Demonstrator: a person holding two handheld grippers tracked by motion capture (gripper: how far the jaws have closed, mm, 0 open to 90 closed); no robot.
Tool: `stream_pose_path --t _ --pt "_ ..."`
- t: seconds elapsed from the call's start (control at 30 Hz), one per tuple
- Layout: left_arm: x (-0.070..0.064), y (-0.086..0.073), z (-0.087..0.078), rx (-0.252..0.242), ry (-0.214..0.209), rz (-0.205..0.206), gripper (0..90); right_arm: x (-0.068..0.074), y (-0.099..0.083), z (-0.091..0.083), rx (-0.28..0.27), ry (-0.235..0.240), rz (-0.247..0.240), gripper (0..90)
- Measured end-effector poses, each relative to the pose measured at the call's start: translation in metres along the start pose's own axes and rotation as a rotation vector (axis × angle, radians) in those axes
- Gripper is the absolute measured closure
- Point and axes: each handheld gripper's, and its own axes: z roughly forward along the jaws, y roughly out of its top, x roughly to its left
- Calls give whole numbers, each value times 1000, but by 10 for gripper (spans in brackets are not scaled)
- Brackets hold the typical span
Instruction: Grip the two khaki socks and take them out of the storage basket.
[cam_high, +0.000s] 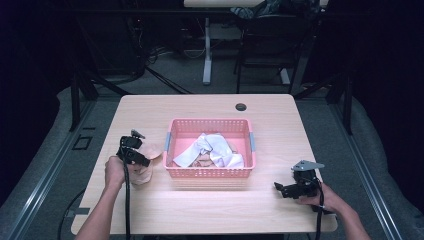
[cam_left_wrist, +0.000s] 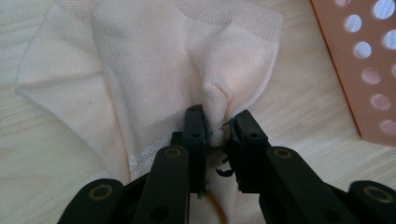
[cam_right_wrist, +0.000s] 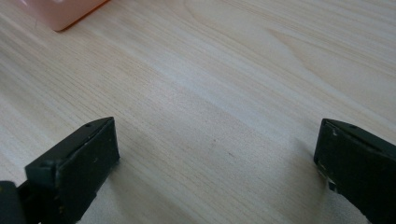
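A pale peach sock (cam_left_wrist: 154, 70) lies on the wooden table (cam_high: 210, 205), left of the pink basket (cam_high: 210, 172). My left gripper (cam_left_wrist: 216, 135) is shut on a pinched fold of that sock, its jaws nearly together around the fabric. In the high view the left gripper (cam_high: 131, 150) sits over the sock (cam_high: 145, 170) by the basket's left wall. White and peach clothes (cam_high: 212, 150) are heaped inside the basket. My right gripper (cam_high: 287, 189) rests near the table's front right, and its jaws stand wide apart over bare wood with nothing between its fingertips (cam_right_wrist: 217, 158).
The basket's perforated wall (cam_left_wrist: 364, 70) rises just right of the sock. A basket corner (cam_right_wrist: 60, 14) shows at the far left of the right gripper view. A round cable hole (cam_high: 241, 106) sits at the table's back. Desks, chairs and cables stand beyond the table.
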Motion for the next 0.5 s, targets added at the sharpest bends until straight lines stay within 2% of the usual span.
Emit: stream_pose_path --t 0.07,0.13,0.2,0.23,0.27,0.3,0.33,0.37,0.43,0.5 --pt "0 0 -1 -2 -2 -1 701 0 0 0 0 0 0 0" --pt "1 1 -9 -30 10 -13 581 0 0 0 0 0 0 0" --pt "1 2 -13 -32 16 -16 440 0 0 0 0 0 0 0" --pt "0 2 -17 -47 33 -19 371 0 0 0 0 0 0 0" --pt "-1 2 -21 -58 38 -20 371 0 0 0 0 0 0 0" --pt "-2 2 -32 -93 38 -31 274 0 0 0 0 0 0 0" --pt "-2 2 -32 -93 38 -31 235 0 0 0 0 0 0 0" --pt "-6 1 -43 -123 55 -22 209 0 0 0 0 0 0 0" --pt "-10 -1 -53 -151 62 -17 151 0 0 0 -1 -1 1 0" --pt "-12 -3 -59 -166 59 -16 149 0 0 0 0 -1 0 0"
